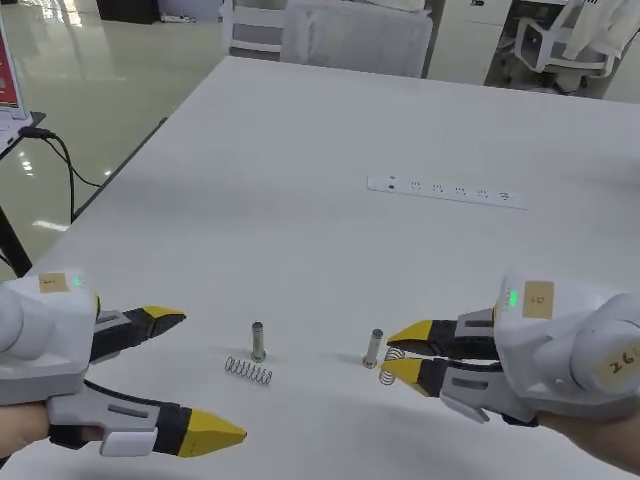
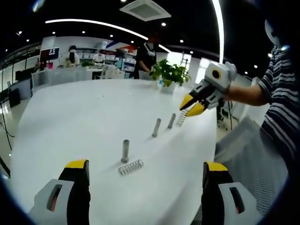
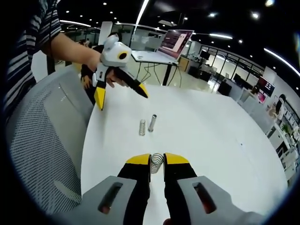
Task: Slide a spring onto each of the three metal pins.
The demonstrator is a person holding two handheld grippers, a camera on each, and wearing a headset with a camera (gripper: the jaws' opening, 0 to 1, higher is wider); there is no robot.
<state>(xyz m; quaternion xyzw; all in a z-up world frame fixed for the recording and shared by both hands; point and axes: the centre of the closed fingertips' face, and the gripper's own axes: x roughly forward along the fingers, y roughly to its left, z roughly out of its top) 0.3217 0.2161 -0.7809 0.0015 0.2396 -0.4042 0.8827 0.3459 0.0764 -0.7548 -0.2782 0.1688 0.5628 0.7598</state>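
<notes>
A round yellow sticker (image 1: 619, 366) on the right gripper (image 1: 390, 355) is showing "26". A square sticker (image 1: 538, 298) on its top is carrying one mark, too faint to read; the left gripper (image 1: 213, 375) is wearing a similarly unreadable label (image 1: 52, 283)

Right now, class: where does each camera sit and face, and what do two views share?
Head view: on the headset, looking forward and down at the table; left hand-held gripper and right hand-held gripper show.
Left gripper view: on the left one, facing across three pins to the right one; striped sleeve shows.
Right gripper view: on the right one, facing the left one; forearm shows; jaws grip a spring.
Shared: loose spring beside a pin.
</notes>
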